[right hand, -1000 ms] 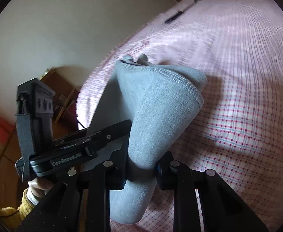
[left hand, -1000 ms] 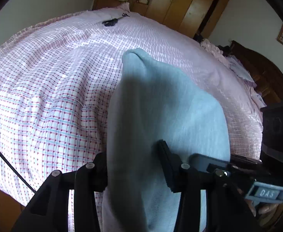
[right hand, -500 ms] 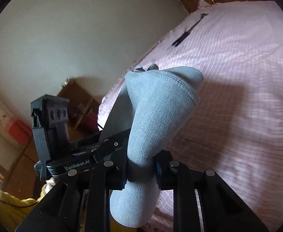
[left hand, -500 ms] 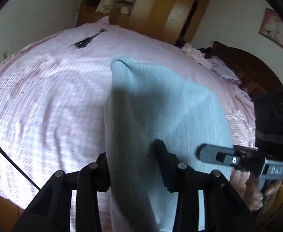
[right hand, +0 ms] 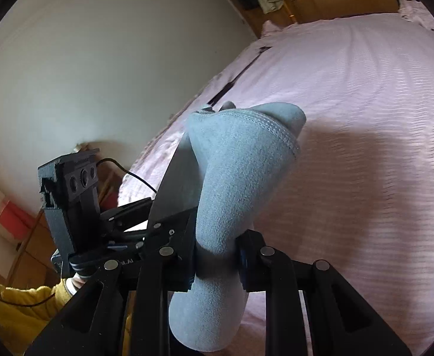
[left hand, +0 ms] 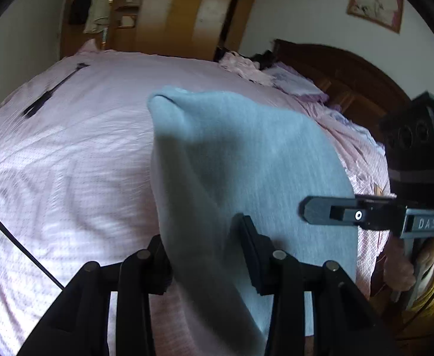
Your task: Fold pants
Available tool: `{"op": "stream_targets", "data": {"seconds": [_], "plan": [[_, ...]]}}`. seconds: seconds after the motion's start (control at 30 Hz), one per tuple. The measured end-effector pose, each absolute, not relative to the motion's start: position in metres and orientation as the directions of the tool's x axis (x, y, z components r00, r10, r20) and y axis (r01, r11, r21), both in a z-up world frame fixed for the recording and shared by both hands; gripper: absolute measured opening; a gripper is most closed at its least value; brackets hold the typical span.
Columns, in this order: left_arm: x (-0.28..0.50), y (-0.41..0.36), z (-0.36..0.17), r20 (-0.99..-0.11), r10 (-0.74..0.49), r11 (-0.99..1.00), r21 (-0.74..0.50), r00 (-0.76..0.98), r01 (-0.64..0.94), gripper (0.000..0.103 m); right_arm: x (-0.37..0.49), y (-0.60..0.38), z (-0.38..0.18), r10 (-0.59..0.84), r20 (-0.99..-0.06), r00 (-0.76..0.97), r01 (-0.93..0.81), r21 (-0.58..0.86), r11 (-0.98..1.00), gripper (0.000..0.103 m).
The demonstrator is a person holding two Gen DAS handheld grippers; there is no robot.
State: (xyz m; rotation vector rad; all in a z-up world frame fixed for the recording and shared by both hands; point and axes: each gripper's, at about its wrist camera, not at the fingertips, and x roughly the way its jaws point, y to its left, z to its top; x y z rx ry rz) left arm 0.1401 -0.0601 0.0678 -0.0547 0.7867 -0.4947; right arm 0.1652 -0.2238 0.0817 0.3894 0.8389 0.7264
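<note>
Holding: we have the grey pants (left hand: 246,160) lifted off the bed (left hand: 68,178), one edge in each gripper, with the cloth stretched between them.
Left gripper (left hand: 205,252): its jaws are clenched on a bunched edge of the pants, and the cloth below the grip hangs down out of view.
Right gripper (right hand: 217,255): its jaws are clenched on a thick roll of the same cloth; a stitched hem (right hand: 276,127) runs across the top of the fold above the grip.
Where the pants are: in the air above the pink checked bed, not lying on it as far as we can see; the lower part is hidden in both views.
Step in hand, as we judge it: carrying the held edge over so that the garment can be laid down doubled.
Doing it well: we should keep both grips level and the span between them taut, so the fold line comes out straight.
Lowering: we should let the hanging part touch the bed first, then lay the held edge down over it before opening either gripper.
Risk: the right grip holds a bulky wad, which may drop unevenly and leave a crease.
Nearby: a thin black object (left hand: 54,92) lies far up the bed, well apart from the likely landing spot.
</note>
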Motion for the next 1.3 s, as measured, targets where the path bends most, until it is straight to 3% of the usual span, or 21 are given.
{"op": "stream_targets", "data": {"seconds": [0.4,0.57,0.7,1.03,1.3], "plan": [[0.221,-0.179,0.022,-0.748,-0.462,0.846,-0.21,0.477,0.491,0.041,0.219,-0.321,0.027,0.576,-0.676,0.46,-0.206,0.55,0.81,0.015],[0.255,-0.204,-0.015,-0.795,-0.393,0.85,-0.122,0.461,0.513,0.042,0.237,-0.332,-0.018,0.478,-0.774,0.417,-0.086,0.489,0.868,0.024],[0.265,-0.202,-0.03,-0.796,-0.405,0.845,-0.137,0.45,0.517,0.055,0.237,-0.329,-0.027,0.482,-0.753,0.448,-0.066,0.51,0.858,0.031],[0.222,-0.176,0.009,-0.77,-0.451,0.823,-0.164,0.45,0.544,0.054,0.172,-0.338,0.014,0.315,-0.771,0.554,-0.015,0.368,0.93,0.035],[0.166,-0.158,0.01,-0.769,-0.404,0.823,-0.069,0.495,0.564,0.056,0.125,-0.341,0.035,0.281,-0.727,0.626,0.042,0.391,0.919,0.035]]}}
